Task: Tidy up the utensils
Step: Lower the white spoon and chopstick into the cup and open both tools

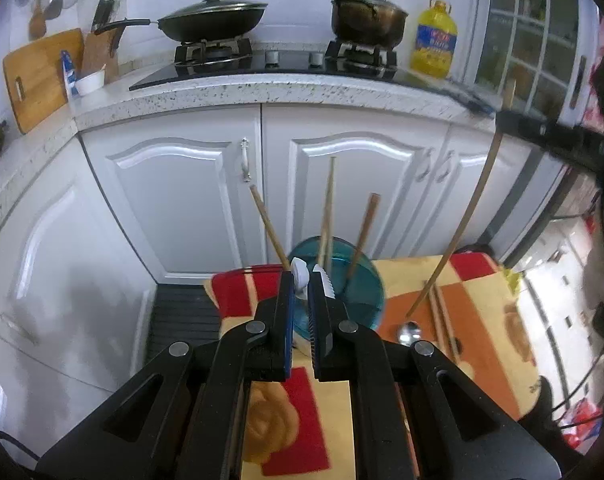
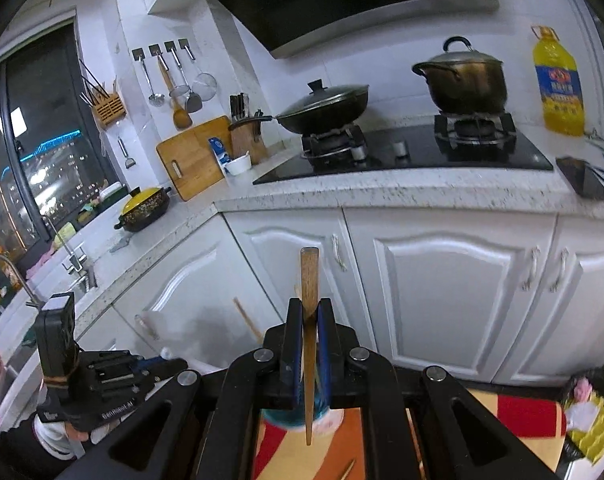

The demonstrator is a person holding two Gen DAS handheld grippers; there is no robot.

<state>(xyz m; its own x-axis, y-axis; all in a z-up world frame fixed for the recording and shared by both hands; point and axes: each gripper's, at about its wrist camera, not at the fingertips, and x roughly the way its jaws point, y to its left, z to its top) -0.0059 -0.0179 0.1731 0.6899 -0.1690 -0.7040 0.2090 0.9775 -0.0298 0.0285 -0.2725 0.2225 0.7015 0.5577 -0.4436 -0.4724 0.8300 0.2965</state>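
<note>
Wooden chopstick; glossy (perhaps plastic) blue cup.

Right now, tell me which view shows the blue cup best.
Left wrist: the blue cup shows its open rim with chopsticks standing inside. Right wrist shows only a blue sliver behind the gripper.

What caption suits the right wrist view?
Right gripper shut on a wooden chopstick, facing white cabinets and stove.

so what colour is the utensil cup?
Translucent teal-blue cup; clearest in the left wrist view.
</note>
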